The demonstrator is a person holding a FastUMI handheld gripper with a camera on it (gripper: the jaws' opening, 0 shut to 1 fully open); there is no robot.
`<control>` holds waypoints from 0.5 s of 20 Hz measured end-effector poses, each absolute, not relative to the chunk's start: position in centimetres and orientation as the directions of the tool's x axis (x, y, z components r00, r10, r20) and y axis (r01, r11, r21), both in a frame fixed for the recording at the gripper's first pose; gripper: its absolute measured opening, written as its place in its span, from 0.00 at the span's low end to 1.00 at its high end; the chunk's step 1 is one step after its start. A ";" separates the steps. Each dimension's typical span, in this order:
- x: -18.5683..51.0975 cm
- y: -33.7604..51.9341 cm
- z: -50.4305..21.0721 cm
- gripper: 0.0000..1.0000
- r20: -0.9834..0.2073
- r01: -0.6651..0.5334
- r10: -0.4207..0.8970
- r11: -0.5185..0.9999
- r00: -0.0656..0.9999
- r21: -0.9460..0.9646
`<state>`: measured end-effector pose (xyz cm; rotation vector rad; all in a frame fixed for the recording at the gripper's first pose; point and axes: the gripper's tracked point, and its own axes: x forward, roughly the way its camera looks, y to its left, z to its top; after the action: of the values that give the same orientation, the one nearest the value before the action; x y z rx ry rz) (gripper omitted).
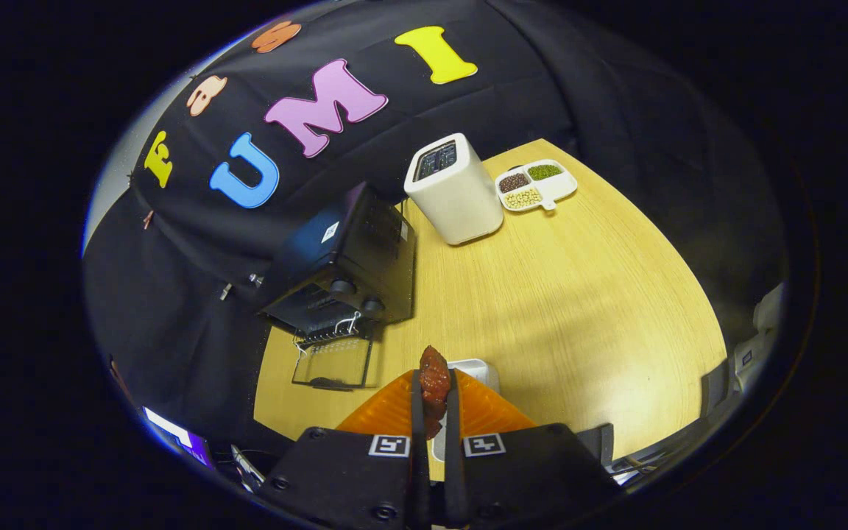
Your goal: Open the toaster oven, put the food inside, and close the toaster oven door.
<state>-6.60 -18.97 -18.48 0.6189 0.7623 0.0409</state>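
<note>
My gripper (pixel 433 394) is shut on a dark red piece of food (pixel 434 377), which sticks up between the two fingers, lifted above the wooden table (pixel 578 294). Just beyond the fingers lies a white plate (pixel 477 368), partly hidden by them. The black toaster oven (pixel 347 265) stands ahead and to the left, at the table's left edge. Its glass door (pixel 332 362) hangs open and folded down, with the wire rack (pixel 328 330) showing at the mouth.
A white box-shaped appliance (pixel 453 190) stands at the far side of the table. Beside it on the right is a white divided dish (pixel 536 184) holding beans and grains. The black cloth wall rises behind the oven.
</note>
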 end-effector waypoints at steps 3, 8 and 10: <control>-7.0 -16.4 -17.2 0.11 -0.627 0.207 0.242 0.806 0.740 0.555; -7.0 -11.5 -14.6 0.12 -0.588 0.222 0.205 0.790 0.783 0.572; -7.2 -9.2 -14.0 0.12 -0.560 0.232 0.197 0.764 0.805 0.602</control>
<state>-7.17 -9.22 -13.95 0.7142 0.6499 -0.0207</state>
